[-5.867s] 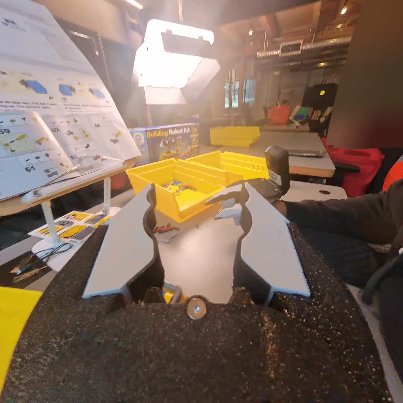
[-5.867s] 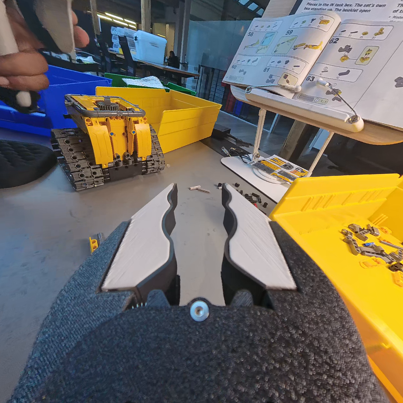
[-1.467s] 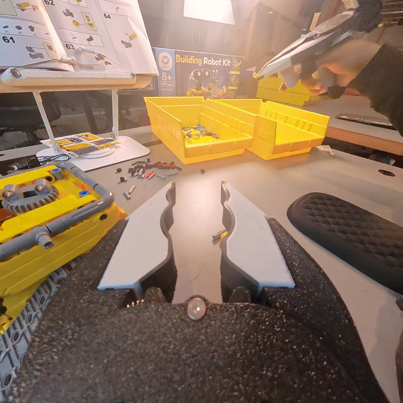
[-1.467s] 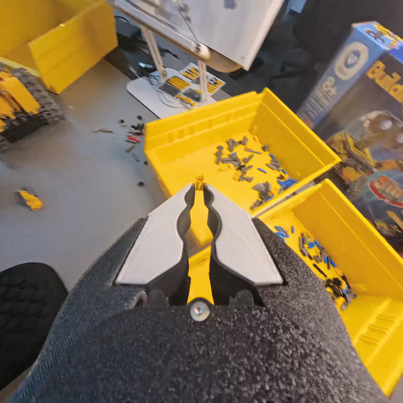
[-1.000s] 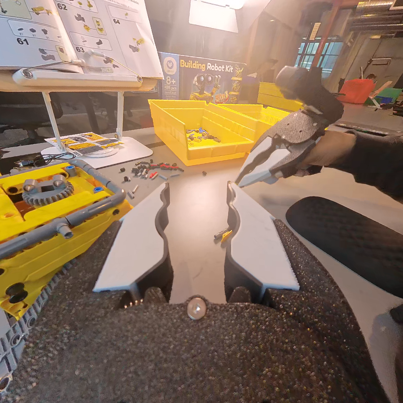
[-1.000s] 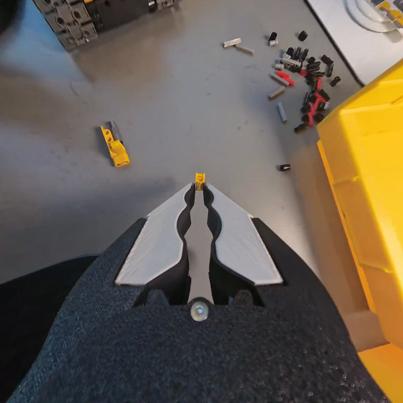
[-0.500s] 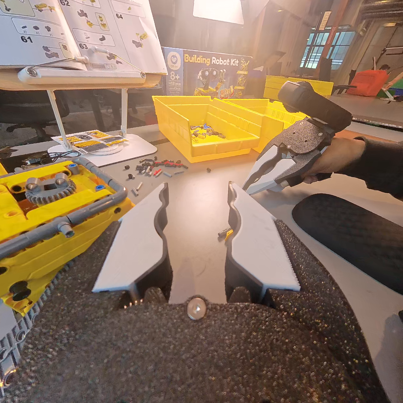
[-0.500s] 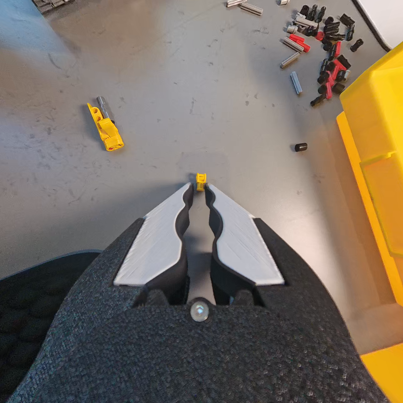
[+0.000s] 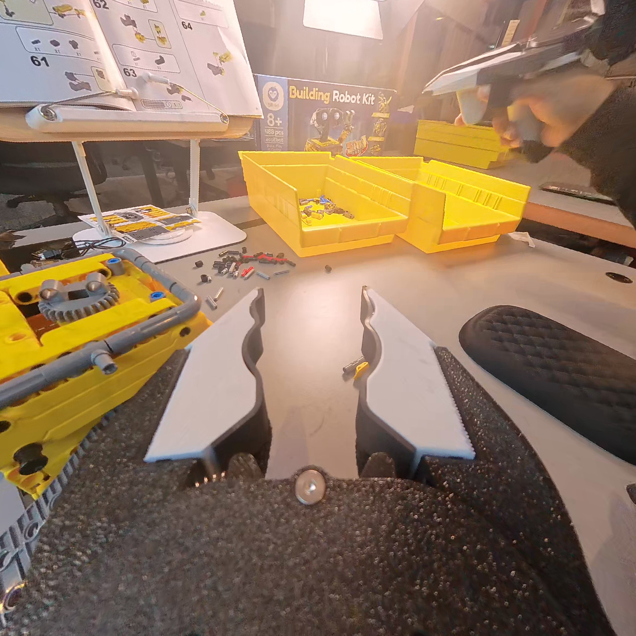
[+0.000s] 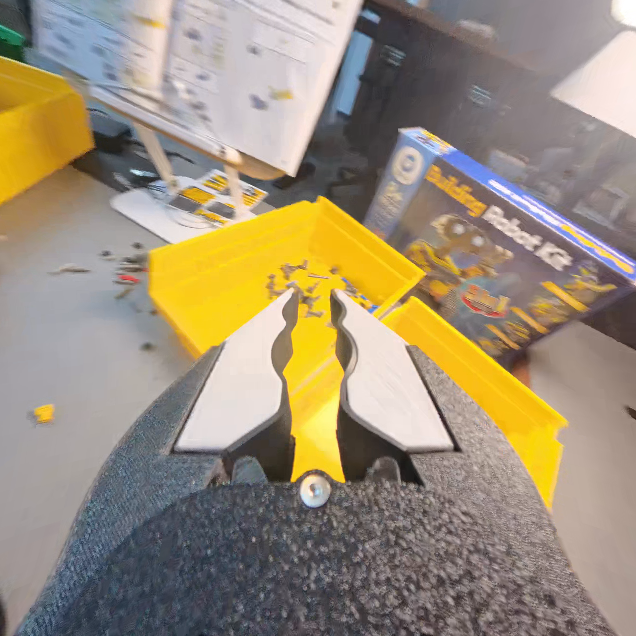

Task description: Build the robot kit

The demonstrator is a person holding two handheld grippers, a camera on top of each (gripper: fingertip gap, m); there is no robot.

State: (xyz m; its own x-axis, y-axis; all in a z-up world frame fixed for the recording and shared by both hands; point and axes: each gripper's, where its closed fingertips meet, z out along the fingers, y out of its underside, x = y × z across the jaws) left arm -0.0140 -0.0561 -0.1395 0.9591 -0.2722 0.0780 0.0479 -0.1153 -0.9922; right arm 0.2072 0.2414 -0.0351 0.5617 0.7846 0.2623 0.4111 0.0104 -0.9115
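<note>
L gripper [image 9: 311, 296] agape by model [image 9: 79, 344]; R gripper [image 10: 312, 296] parted (empty) over bin [image 10: 220, 275].

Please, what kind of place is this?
Probably a workshop table for assembling a toy kit: an open instruction booklet on a stand, yellow parts bins, and a half-built yellow tracked model.

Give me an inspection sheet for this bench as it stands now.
Surface: grey table, scuffed.
Job's things: yellow tracked model at left; two yellow bins, the left one holding small parts; booklet on a stand.
Clutter: loose pins before the bins; small yellow piece by the left tongs; black pad; kit box.
Grippers: left tongs open, empty, low over the table; right tongs open, empty, above the left bin.
Cables: thin black wire by the stand's base.
Surroundings: bright lamp, more tables behind.
</note>
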